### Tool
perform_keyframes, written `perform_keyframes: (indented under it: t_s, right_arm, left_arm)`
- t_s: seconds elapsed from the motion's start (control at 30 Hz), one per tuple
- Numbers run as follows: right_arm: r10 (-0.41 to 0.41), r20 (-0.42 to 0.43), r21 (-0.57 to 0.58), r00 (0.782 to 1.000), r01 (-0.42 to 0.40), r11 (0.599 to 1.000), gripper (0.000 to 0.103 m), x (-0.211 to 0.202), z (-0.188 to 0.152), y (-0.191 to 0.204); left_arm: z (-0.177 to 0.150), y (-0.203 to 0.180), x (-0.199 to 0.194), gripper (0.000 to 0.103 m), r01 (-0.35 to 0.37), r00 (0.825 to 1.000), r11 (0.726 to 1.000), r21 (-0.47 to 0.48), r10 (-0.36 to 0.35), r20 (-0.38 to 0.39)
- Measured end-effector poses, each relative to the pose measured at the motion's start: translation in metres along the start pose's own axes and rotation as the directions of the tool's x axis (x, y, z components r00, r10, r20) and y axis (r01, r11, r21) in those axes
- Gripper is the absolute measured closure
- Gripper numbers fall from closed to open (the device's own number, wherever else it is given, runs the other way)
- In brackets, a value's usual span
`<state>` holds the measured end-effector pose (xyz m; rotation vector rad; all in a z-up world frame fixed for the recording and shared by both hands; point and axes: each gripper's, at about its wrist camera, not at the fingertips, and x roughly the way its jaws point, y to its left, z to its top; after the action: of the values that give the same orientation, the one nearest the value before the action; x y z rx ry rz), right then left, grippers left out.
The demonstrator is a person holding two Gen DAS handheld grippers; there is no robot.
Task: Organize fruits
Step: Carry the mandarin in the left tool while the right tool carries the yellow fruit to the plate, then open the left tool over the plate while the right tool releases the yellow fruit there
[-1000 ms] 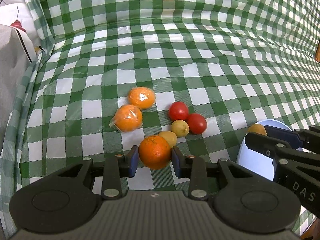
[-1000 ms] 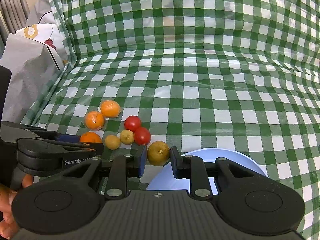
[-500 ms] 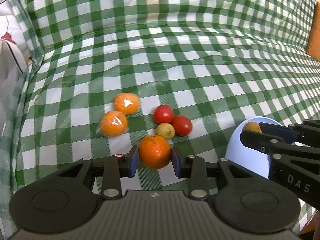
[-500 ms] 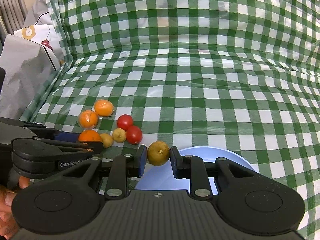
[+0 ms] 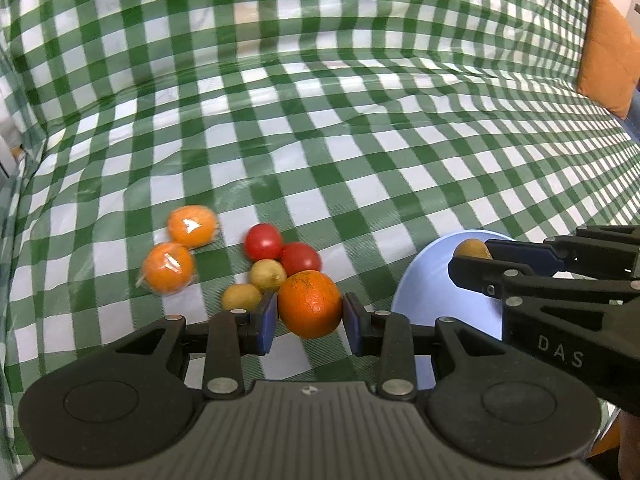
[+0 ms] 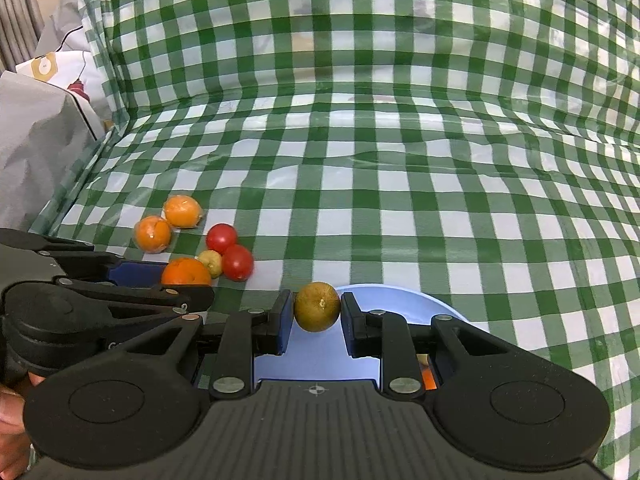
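Tomatoes [image 5: 280, 249] behind orange [image 5: 310, 304] pinched in L claw [image 5: 309, 318], R claw [image 6: 316, 316] pinching lime [image 6: 317, 306] over plate [image 6: 400, 304]

You've got an orange [image 5: 310, 304] clamped left, a brownish-green fruit [image 6: 317, 307] clamped right over the blue plate [image 6: 404, 304]; six fruits lie clustered on the cloth.

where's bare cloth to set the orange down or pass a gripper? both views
Free: the checked cloth beyond and right of the blue plate, and the stretch behind the fruit cluster. Crowded: the two wrapped oranges, tomatoes and small yellow fruits bunch just ahead of the left gripper, and the right gripper blocks the plate's near side.
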<state>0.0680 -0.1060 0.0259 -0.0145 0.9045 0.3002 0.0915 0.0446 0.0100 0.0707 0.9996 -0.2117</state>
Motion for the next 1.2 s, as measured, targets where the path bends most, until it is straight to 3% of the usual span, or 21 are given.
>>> perform_keyframes:
  t_s: [0.57, 0.73, 0.9, 0.93, 1.03, 1.2]
  right_arm:
    - [-0.095, 0.002, 0.085, 0.995, 0.094, 0.992, 0.076, -0.01, -0.007, -0.045]
    - [-0.098, -0.004, 0.092, 0.995, 0.098, 0.991, 0.076, -0.009, -0.01, -0.05]
    - [-0.078, -0.016, 0.082, 0.997, 0.079, 0.994, 0.076, -0.008, -0.013, -0.052]
    - [-0.073, -0.021, 0.076, 0.997, 0.075, 0.994, 0.076, -0.007, -0.013, -0.051]
    - [-0.091, -0.023, 0.072, 0.996, 0.093, 0.993, 0.057, -0.006, -0.014, -0.049]
    - [-0.106, -0.016, 0.094, 0.994, 0.107, 0.99, 0.056, -0.005, -0.011, -0.051]
  left_arm:
    - [0.005, -0.031, 0.004, 0.065, 0.11, 0.994, 0.992, 0.057, -0.111, 0.007]
    - [0.0, -0.049, 0.006, 0.065, 0.196, 0.981, 0.972, 0.127, -0.195, -0.025]
    - [-0.008, -0.067, 0.007, 0.064, 0.284, 0.959, 0.935, 0.211, -0.276, -0.071]
    - [-0.01, -0.071, 0.006, 0.06, 0.291, 0.957, 0.928, 0.231, -0.282, -0.073]
    - [-0.014, -0.076, 0.005, 0.052, 0.294, 0.956, 0.922, 0.253, -0.287, -0.066]
    - [-0.011, -0.072, 0.008, 0.052, 0.267, 0.964, 0.935, 0.231, -0.259, -0.065]
